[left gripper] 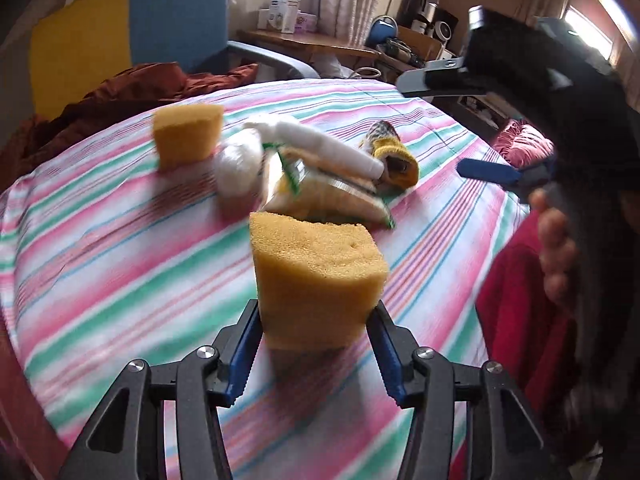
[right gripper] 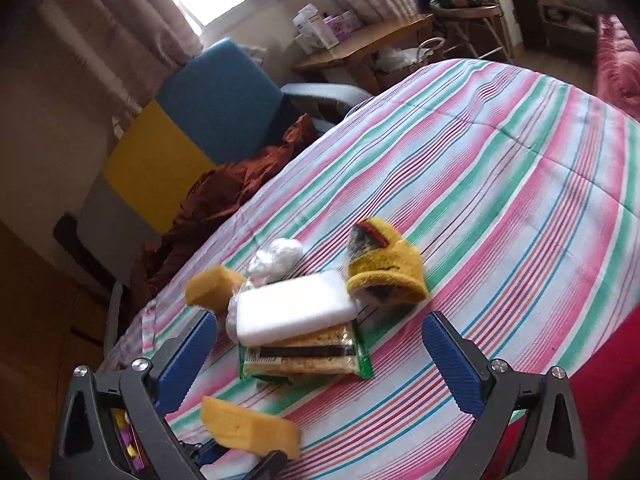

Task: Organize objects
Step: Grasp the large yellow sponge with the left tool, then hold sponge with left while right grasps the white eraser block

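A yellow sponge stands on end on the striped bedspread, and my left gripper is shut on its lower part, a blue pad pressing each side. The right wrist view shows the same sponge at its bottom edge. Beyond it lies a pile: a green-edged packet, a white block on top, a plastic-wrapped white bundle, a second yellow sponge and a yellow knitted piece. My right gripper hangs wide open just above the pile, holding nothing.
A rust-brown cloth is bunched at the bed's far left, by a blue chair. A wooden desk with boxes stands behind. A red blanket hangs off the right side. A person's hand holds the right gripper.
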The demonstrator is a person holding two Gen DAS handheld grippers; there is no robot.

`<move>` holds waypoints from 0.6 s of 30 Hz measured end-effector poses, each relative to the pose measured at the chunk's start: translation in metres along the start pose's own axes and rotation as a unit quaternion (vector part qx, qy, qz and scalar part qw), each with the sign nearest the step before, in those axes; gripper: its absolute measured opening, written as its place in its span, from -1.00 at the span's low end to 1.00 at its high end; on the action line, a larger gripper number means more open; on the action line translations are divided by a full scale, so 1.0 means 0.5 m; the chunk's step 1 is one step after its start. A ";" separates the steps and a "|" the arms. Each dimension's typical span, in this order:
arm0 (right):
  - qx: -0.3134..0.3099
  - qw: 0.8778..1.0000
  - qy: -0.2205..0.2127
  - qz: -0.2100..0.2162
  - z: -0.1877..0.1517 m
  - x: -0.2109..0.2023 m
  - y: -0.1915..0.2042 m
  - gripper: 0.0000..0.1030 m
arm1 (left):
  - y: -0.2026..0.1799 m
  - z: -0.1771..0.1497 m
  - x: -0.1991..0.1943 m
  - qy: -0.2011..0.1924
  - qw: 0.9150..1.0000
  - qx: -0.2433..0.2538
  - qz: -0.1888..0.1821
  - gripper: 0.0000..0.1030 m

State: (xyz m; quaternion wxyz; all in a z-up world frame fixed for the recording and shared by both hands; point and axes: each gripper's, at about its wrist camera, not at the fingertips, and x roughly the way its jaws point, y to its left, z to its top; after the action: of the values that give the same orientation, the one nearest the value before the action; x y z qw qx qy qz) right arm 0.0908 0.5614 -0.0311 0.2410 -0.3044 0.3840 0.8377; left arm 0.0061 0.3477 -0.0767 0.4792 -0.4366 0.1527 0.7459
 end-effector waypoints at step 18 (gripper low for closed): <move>-0.154 0.979 0.128 -0.036 0.092 0.241 0.142 0.99 | 0.077 -0.105 -0.175 -0.036 0.998 -0.059 0.012 0.04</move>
State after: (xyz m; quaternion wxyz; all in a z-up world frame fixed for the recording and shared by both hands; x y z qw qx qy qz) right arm -0.0537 0.5766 -0.0558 0.1699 -0.4564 0.2670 0.8316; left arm 0.0138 0.2438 -0.0443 0.4485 -0.4352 0.0965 0.7747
